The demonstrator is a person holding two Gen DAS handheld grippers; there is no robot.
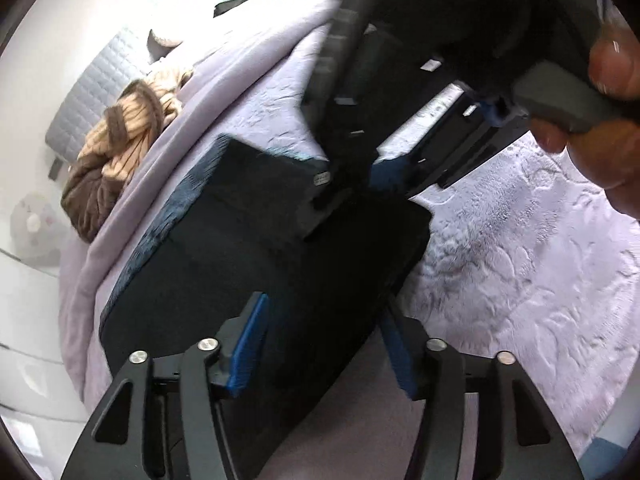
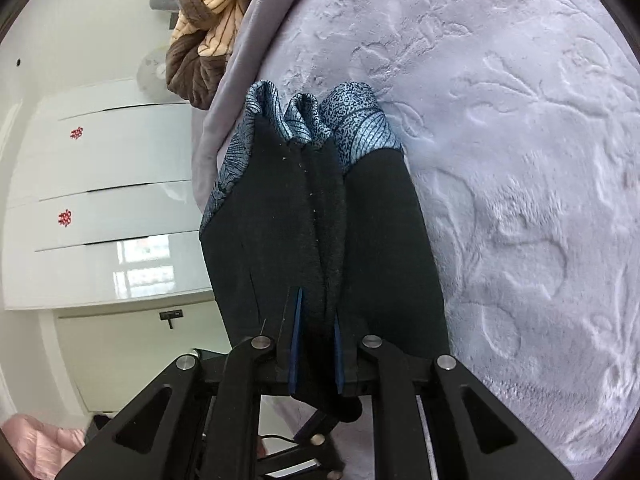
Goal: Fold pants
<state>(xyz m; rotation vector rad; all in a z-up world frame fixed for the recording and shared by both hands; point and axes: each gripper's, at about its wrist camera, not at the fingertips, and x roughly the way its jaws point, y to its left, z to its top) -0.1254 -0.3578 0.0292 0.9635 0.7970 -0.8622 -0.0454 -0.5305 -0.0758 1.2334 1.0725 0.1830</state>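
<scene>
No words or numbers can be read. Two small red signs (image 2: pixel 75 133) are seen on the white drawer fronts (image 2: pixel 120 184), but they are too small to be made out. A tiny label (image 1: pixel 321 178) on the black pants (image 1: pixel 248 240) is blurred.

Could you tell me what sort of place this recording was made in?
Most likely a bedroom: the pants lie on a bed with an embossed lilac bedspread, a quilted grey headboard stands behind, and glossy white drawers sit alongside.

Black pants (image 2: pixel 320 220) end in blue leaf-print cuffs at twelve o'clock, on a lilac embossed-floral blanket (image 2: pixel 520 160); a brown-and-tan striped garment (image 2: pixel 204 36) lies at eleven.
</scene>
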